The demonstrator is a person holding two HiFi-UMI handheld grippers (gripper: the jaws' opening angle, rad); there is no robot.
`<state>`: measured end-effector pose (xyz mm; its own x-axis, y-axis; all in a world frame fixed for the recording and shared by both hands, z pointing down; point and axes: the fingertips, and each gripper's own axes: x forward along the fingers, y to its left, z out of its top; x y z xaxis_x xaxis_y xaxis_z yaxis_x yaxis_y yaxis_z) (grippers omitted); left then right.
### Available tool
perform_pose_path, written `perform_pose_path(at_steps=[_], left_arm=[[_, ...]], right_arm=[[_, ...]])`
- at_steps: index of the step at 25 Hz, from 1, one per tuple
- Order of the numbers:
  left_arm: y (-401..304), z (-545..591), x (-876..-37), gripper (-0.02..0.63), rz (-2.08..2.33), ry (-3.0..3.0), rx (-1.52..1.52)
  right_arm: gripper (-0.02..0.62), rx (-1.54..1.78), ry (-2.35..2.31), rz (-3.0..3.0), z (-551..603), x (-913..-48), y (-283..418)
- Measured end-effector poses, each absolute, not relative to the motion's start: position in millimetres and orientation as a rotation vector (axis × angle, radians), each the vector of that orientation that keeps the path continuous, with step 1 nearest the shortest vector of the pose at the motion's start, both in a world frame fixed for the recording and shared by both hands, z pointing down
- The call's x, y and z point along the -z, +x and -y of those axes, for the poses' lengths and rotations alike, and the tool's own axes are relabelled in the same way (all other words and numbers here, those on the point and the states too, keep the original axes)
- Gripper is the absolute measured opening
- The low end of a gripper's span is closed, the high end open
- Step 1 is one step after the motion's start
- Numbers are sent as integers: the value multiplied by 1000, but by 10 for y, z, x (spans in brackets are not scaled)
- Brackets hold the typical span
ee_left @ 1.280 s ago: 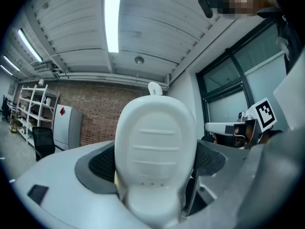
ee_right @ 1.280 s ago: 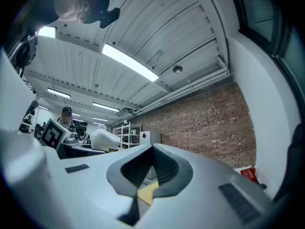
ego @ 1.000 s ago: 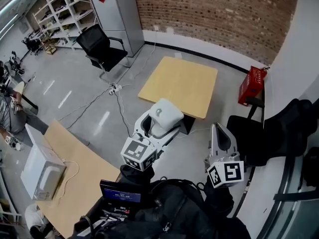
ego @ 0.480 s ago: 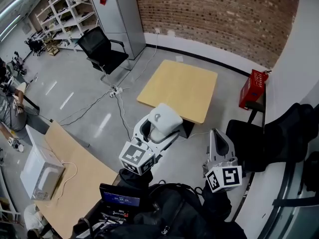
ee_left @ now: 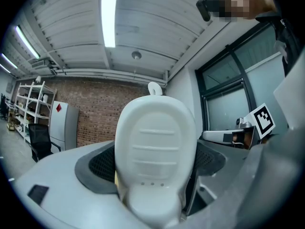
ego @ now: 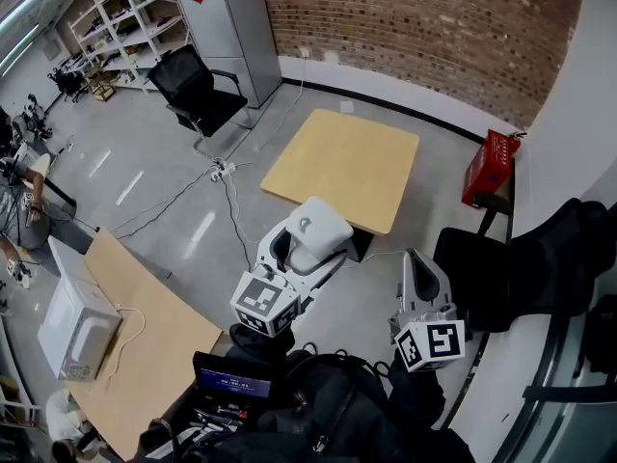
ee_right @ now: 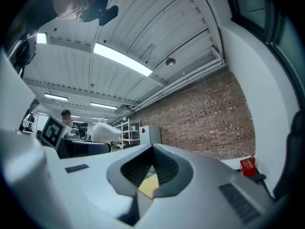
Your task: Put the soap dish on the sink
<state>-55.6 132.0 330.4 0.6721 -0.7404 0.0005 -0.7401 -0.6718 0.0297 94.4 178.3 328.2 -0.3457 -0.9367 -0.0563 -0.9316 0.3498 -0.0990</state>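
A white oval soap dish (ego: 319, 224) with ribs on its underside is held up in the air, and my left gripper (ego: 307, 243) is shut on it. In the left gripper view the soap dish (ee_left: 155, 151) fills the space between the dark pads and points up at the ceiling. To the right, my right gripper (ego: 422, 261) is shut and holds nothing. Its two pads meet in the right gripper view, where my right gripper (ee_right: 151, 174) also tilts upward. No sink shows in any view.
A square wooden table (ego: 347, 165) stands on the grey floor ahead. A black chair (ego: 198, 91) and a grey cabinet (ego: 231, 27) are at far left, and a red box (ego: 490, 165) is by the wall. A dark chair (ego: 525, 258) is at right. A long wooden table (ego: 145, 355) carries a microwave (ego: 77, 329).
Both grippers keep almost the same pose. The head view has shifted slightly, and the right gripper sits a touch lower in the picture.
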Motion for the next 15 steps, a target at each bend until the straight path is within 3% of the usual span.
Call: perform_pose_path(at_steps=[15], left_arm=[[-503, -995, -3441, 469, 1245, 2829, -13]], right_arm=[[5, 130, -1752, -2518, -1468, -3444, 986]])
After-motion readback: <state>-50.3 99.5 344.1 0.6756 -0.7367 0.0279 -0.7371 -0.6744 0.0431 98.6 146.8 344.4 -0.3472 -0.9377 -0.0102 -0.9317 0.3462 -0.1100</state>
